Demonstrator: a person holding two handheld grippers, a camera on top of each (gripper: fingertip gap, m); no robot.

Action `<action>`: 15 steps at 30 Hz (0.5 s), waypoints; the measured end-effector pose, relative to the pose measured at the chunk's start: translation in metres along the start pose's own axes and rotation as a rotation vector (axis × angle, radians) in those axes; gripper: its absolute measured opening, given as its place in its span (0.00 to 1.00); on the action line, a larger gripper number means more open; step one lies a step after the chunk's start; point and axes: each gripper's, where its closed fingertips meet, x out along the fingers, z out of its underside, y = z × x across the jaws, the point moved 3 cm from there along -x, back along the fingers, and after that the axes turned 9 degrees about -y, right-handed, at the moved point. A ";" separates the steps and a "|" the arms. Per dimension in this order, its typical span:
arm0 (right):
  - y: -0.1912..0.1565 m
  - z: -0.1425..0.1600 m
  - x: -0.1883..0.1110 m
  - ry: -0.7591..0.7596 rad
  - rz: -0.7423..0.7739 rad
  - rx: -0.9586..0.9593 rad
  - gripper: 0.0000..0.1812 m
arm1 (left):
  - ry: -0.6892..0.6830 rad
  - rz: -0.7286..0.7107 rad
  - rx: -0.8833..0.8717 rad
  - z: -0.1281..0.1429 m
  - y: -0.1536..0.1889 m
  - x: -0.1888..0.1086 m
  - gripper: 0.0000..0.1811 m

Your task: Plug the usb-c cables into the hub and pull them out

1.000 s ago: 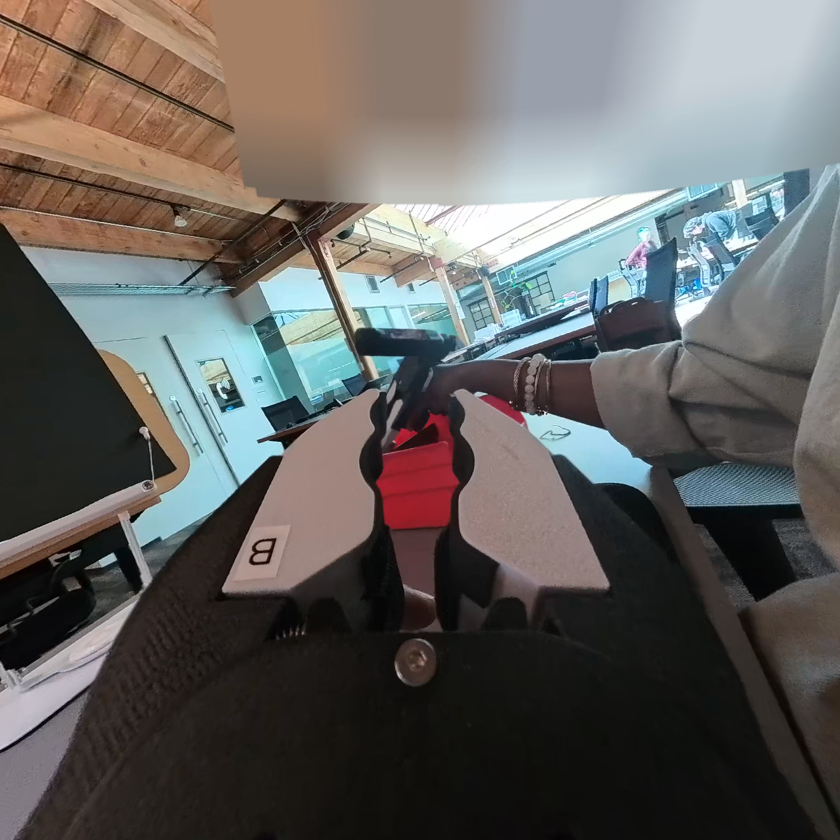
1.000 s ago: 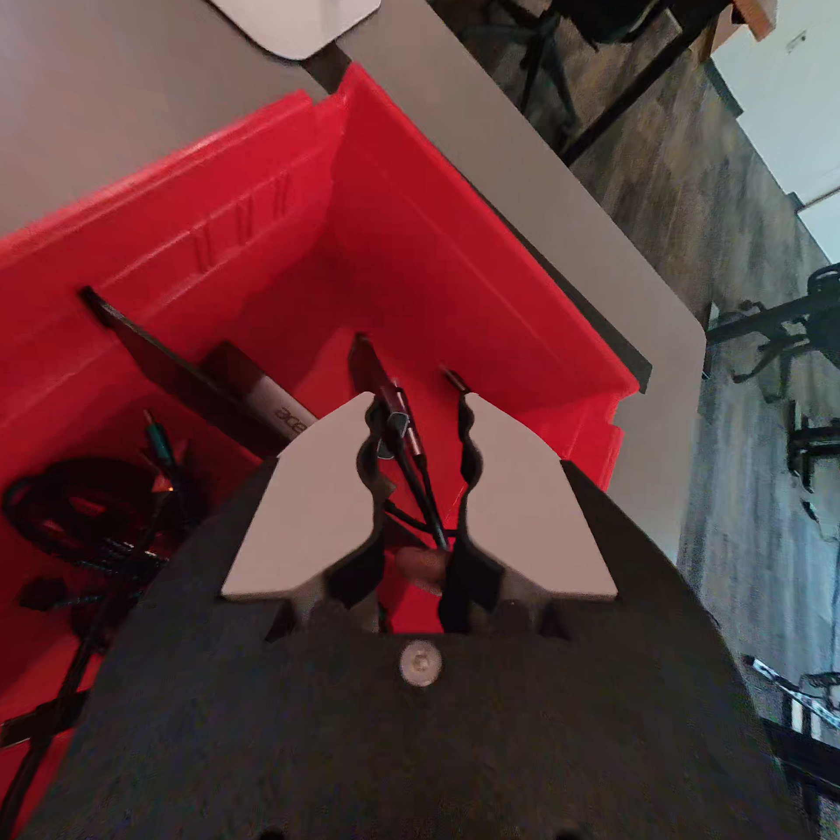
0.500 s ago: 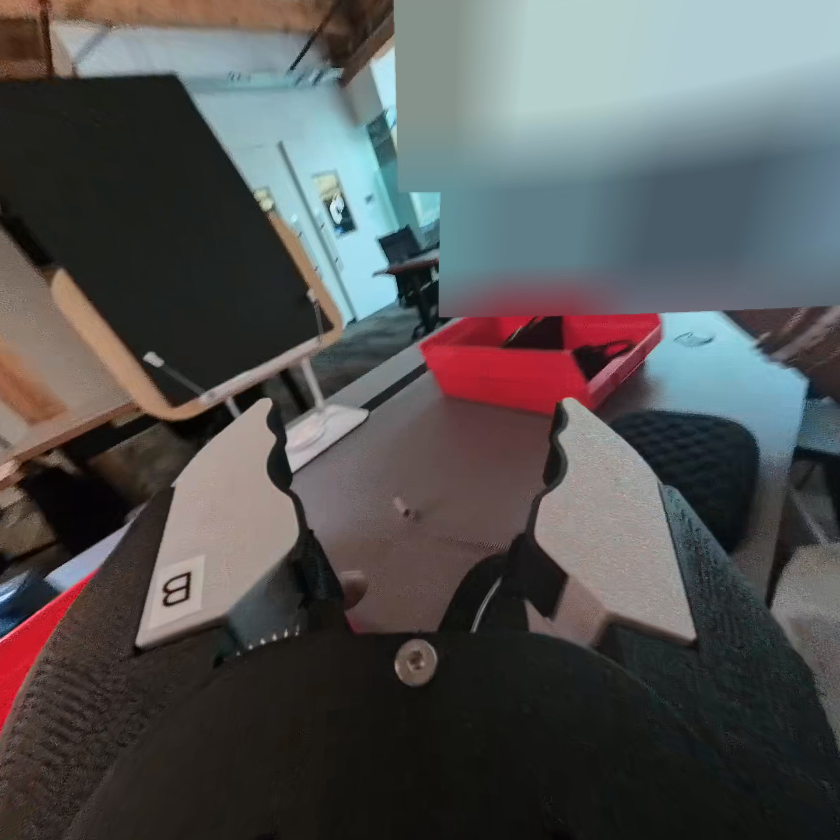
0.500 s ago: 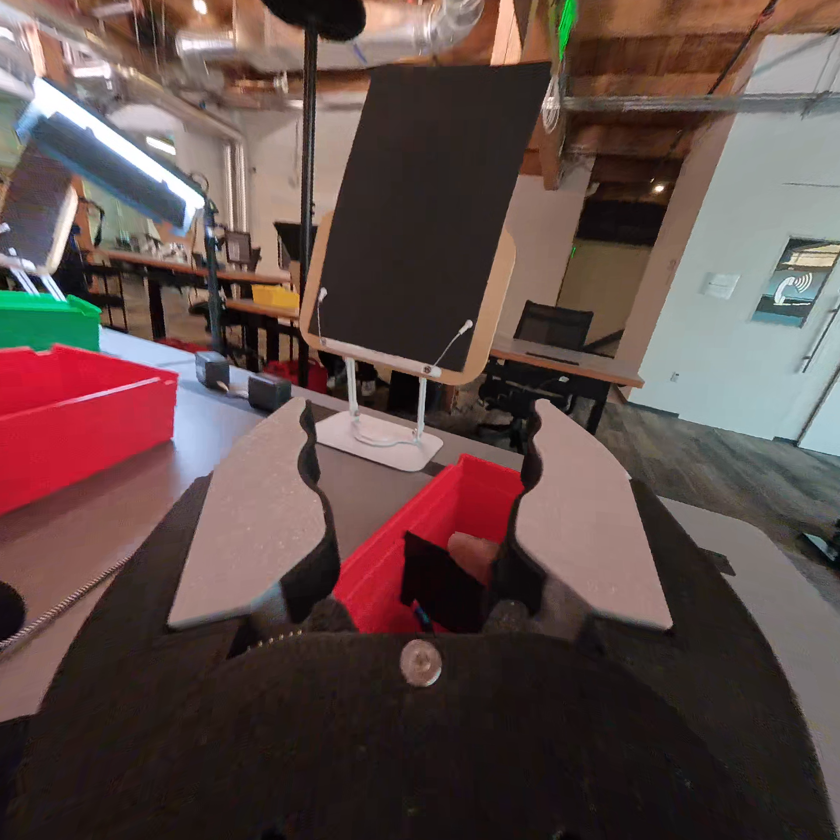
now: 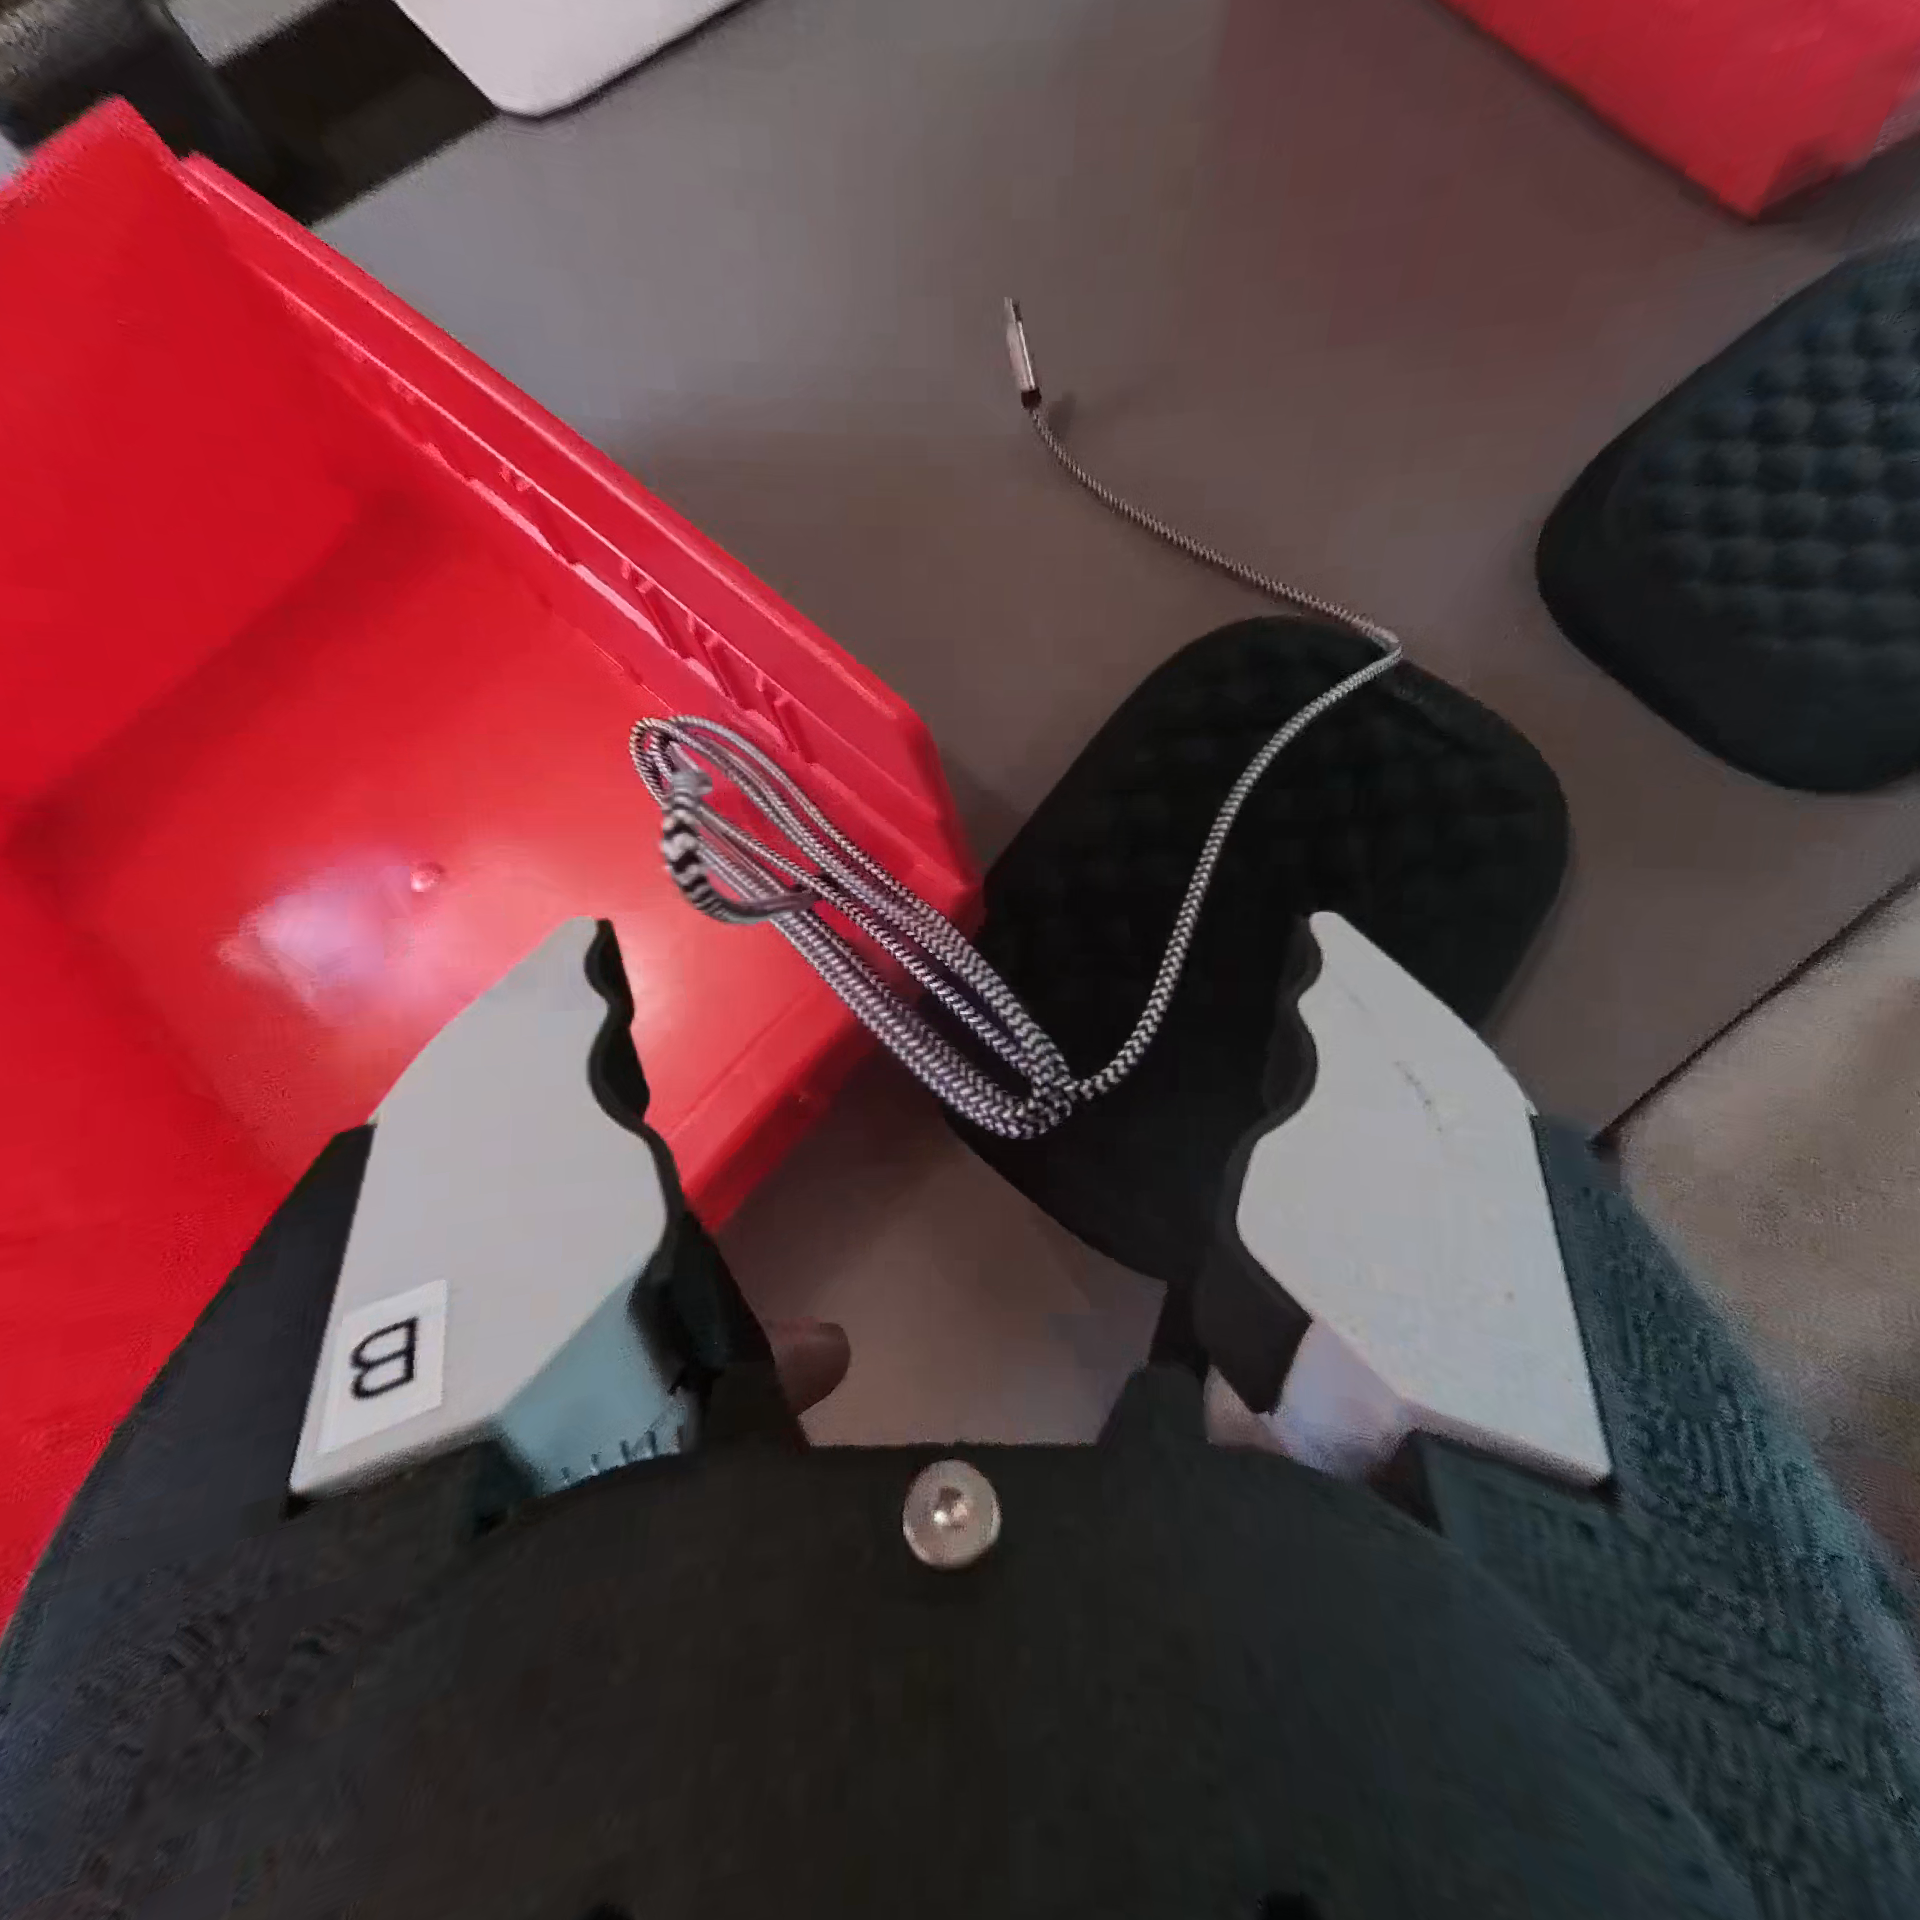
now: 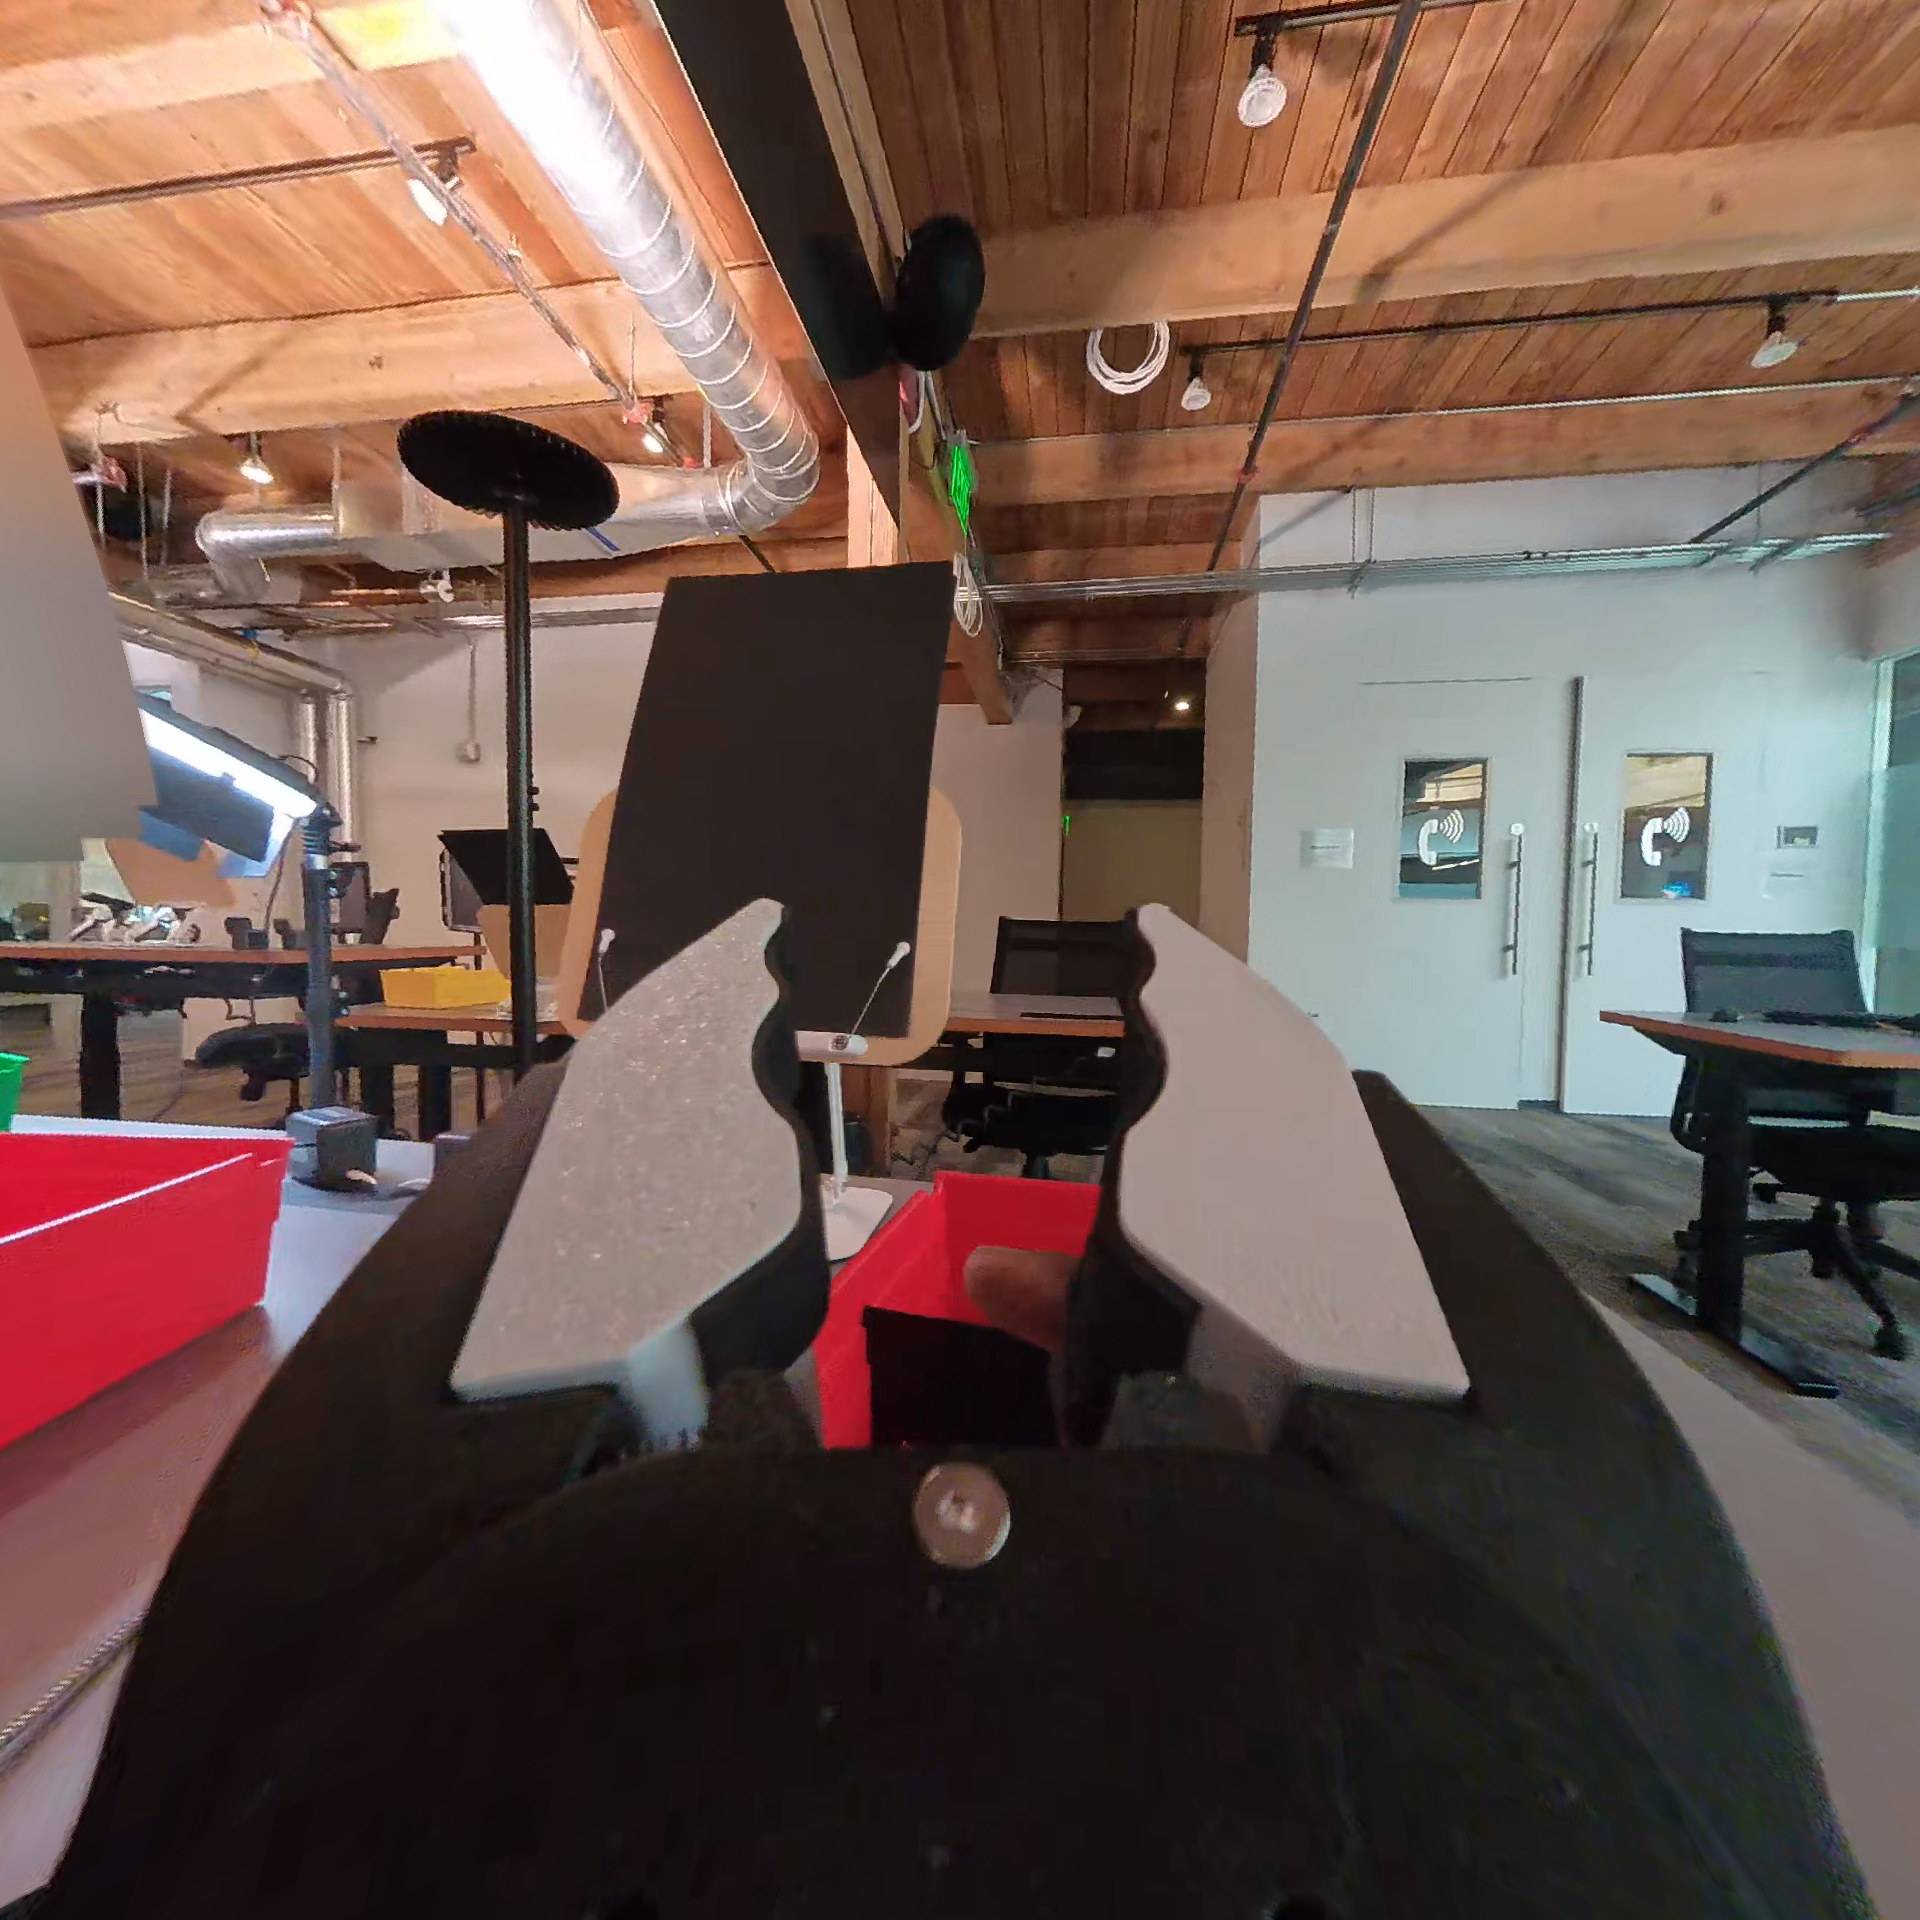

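In the left wrist view my left gripper [image 5: 956,956] is open and empty, pointing down at the grey table. A black-and-white braided cable [image 5: 935,997] lies just ahead of it, its bundled loops draped over the corner of an empty red bin [image 5: 312,644] and across a black pad [image 5: 1351,852]. Its metal plug [image 5: 1020,353] rests on the table farther off. In the right wrist view my right gripper [image 6: 956,935] is open and empty, held level above a second red bin [image 6: 935,1247] that has a dark object in it. No hub shows.
A dark textured pad [image 5: 1766,520] lies at the right and another red bin [image 5: 1714,83] at the top right. In the right wrist view a black board on a white stand [image 6: 790,831] stands behind the bin, and a red bin [image 6: 125,1247] sits at left.
My left gripper has opened and tipped down from facing the room to look at the table and cable. My right gripper has opened and lifted out of the red bin to level.
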 end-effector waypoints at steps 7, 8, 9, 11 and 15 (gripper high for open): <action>-0.002 0.004 0.001 -0.016 0.000 -0.023 0.31 | -0.175 -0.134 0.165 0.019 -0.001 0.018 0.69; -0.001 0.004 0.001 -0.020 0.002 -0.025 0.31 | -0.156 -0.215 0.248 0.017 -0.006 0.011 0.72; 0.000 0.003 0.001 -0.018 0.005 -0.026 0.31 | -0.119 -0.298 0.344 0.015 -0.008 0.002 0.75; 0.001 0.002 0.001 -0.006 0.005 -0.017 0.30 | -0.021 -0.348 0.494 0.010 -0.003 -0.013 0.79; 0.001 0.004 0.000 0.010 -0.012 0.024 0.29 | 0.178 -0.286 0.580 0.009 -0.007 -0.008 0.79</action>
